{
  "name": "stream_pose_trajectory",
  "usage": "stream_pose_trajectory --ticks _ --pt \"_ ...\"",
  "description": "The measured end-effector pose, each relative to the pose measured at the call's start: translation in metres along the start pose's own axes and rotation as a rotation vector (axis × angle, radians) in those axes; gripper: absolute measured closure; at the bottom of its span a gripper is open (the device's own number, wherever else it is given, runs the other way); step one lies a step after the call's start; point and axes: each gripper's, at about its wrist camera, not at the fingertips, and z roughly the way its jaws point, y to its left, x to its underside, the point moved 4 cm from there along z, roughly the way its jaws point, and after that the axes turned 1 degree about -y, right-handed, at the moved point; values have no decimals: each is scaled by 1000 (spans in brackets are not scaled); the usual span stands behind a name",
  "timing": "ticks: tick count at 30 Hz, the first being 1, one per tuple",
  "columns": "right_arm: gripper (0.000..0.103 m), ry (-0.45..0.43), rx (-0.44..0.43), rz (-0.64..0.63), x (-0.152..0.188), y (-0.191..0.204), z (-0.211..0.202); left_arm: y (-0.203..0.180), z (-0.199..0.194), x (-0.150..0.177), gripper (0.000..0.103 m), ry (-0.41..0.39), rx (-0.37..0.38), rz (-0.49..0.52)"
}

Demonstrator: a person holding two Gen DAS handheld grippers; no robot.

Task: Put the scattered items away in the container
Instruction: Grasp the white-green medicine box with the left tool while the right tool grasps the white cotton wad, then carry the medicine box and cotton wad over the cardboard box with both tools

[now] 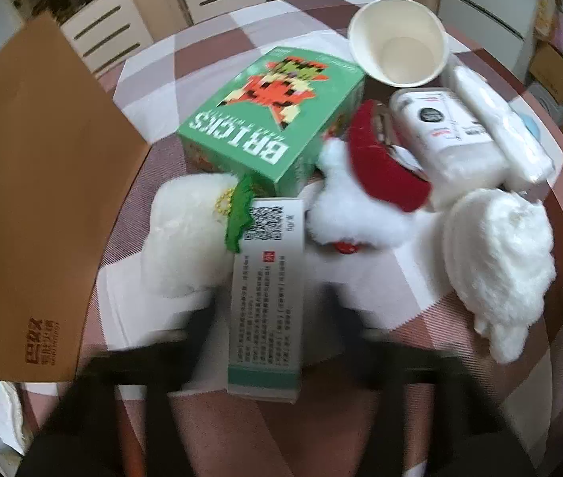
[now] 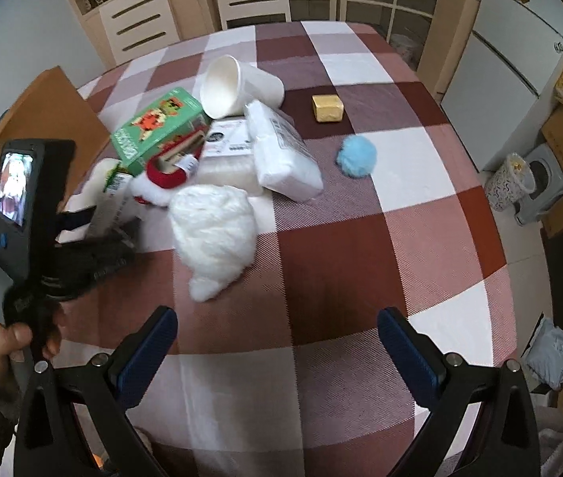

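— Left wrist view: is my left tool holding something?

— Yes, I think so. Its two fingers are pressed on a narrow white carton with a green band, so I judge one item is picked and must go to the container.

— Where is the container?

— The brown cardboard box stands to the left of the tool, its wall close. I must lift over that edge and not drag the plush toy just ahead.

— And my right tool?

— Its jaws stand wide apart with nothing between, above bare bench. Ahead and to the right is free room; the blue pompom and yellow block wait there.
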Motion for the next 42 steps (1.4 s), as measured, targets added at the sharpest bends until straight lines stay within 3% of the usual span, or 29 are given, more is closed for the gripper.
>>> stream_pose_trajectory --ticks 8,10,12,14,16,17,18,19,20,26,29,32,35,40,42 --pt "0 40 -46 -177 -14 39 66 28 -22 75 68 11 -66 -103" --pt "0 32 -19 -216 -20 51 83 31 -22 77 58 13 -62 -113" --pt "0 48 23 -230 -26 58 100 30 -20 72 29 17 -46 -109" --pt "0 50 21 -189 -31 56 108 29 -16 65 26 14 -25 -106" --pt "1 33 -7 -164 -36 54 108 32 -10 64 33 33 8 -134" --pt "8 15 -20 -173 -37 54 104 34 -12 66 57 27 38 -159" --pt "33 -11 -23 -194 -36 54 99 35 -13 68 72 25 59 -175" --pt "48 -27 -17 -218 -35 54 94 35 -15 72 72 31 64 -177" --pt "50 -18 -22 -232 -33 54 92 35 -17 77 72 35 68 -177" --pt "54 86 -135 -200 -14 48 75 38 -42 112 72 60 118 -234" --pt "54 58 -176 -199 -11 50 43 46 -76 118 72 31 90 -276" --pt "54 -10 -206 -226 -25 60 3 64 -114 97 72 -20 30 -336" --pt "54 -81 -239 -267 -51 78 -32 108 -159 73 72 -78 -53 -417" --pt "54 -227 -328 -338 -89 136 -73 177 -210 30 72 -195 -202 -540" --pt "54 -267 -363 -370 -98 160 -88 198 -229 18 72 -228 -226 -574"
